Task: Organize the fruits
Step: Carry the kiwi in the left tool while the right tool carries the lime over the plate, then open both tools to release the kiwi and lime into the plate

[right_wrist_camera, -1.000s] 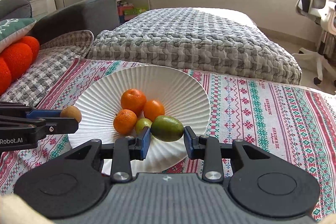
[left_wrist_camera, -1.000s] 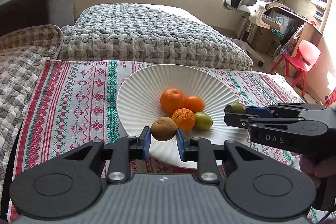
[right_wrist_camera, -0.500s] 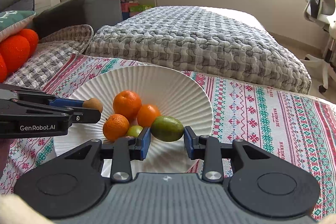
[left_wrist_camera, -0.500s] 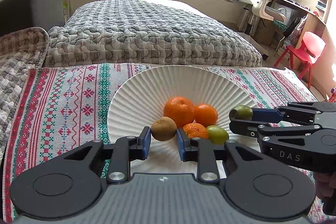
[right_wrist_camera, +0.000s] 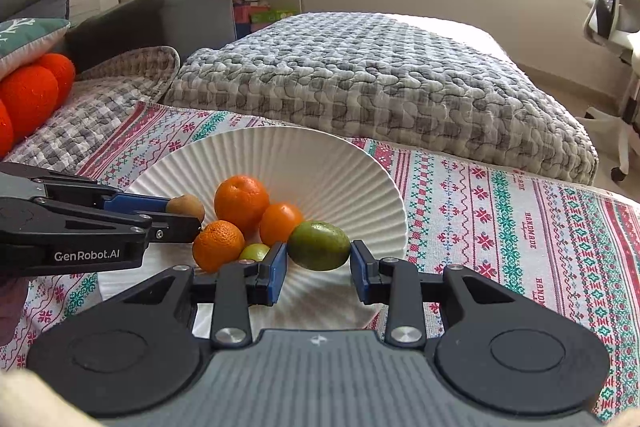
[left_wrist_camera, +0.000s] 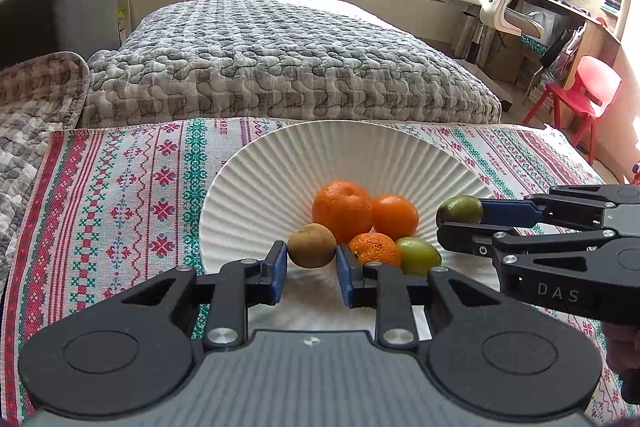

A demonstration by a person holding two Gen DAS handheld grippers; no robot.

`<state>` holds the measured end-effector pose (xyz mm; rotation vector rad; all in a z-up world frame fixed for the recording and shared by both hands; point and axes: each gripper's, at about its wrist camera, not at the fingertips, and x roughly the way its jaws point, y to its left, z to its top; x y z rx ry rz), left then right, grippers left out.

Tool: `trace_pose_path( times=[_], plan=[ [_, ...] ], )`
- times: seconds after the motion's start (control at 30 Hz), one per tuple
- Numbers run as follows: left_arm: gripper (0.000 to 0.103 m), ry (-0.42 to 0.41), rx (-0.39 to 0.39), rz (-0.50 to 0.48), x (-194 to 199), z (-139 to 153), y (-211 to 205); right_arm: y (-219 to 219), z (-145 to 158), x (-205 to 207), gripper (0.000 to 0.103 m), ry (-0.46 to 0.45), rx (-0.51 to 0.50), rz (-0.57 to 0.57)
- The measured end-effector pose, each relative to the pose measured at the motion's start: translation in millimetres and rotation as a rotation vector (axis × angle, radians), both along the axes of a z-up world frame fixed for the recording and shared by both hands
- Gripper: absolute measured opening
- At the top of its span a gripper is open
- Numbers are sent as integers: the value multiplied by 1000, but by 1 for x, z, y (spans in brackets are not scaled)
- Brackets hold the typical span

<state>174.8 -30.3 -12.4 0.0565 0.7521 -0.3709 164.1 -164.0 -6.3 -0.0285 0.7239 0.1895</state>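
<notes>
A plate (left_wrist_camera: 256, 187) sat on a patterned cloth (left_wrist_camera: 120, 195), near the cloth's far edge, with a quilted bed (left_wrist_camera: 280, 67) behind it. In the plate lay a cluster of four fruits (left_wrist_camera: 372, 227). The left gripper (left_wrist_camera: 311, 267) held a kiwi (left_wrist_camera: 312, 245) over the plate's near-left rim, the right gripper (right_wrist_camera: 319, 263) a lime (right_wrist_camera: 319, 245) over its near-right rim.

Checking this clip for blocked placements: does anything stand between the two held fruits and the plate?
Nothing visible does. The left gripper holds the kiwi and the right gripper holds the lime, both over the plate's near part. The oranges and a small green fruit sit close by.
</notes>
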Motion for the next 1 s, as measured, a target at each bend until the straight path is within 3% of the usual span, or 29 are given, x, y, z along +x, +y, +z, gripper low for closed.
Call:
trace_pose_path(
  times=[0.27, 0.43, 0.73, 1.0],
  plan=[
    [18, -8, 7, 11, -5, 3, 1, -1, 2, -1, 33, -6, 6, -7],
    [23, -18, 5, 21, -12, 11, 6, -3, 8, -5, 40, -14, 16, -26],
    [45, -38, 17, 53, -34, 27, 16, -5, 19, -20, 52, -18, 17, -63],
    [54, -41, 39, 84, -59, 28, 28, 1, 26, -41, 66, -14, 2, -70]
  ],
)
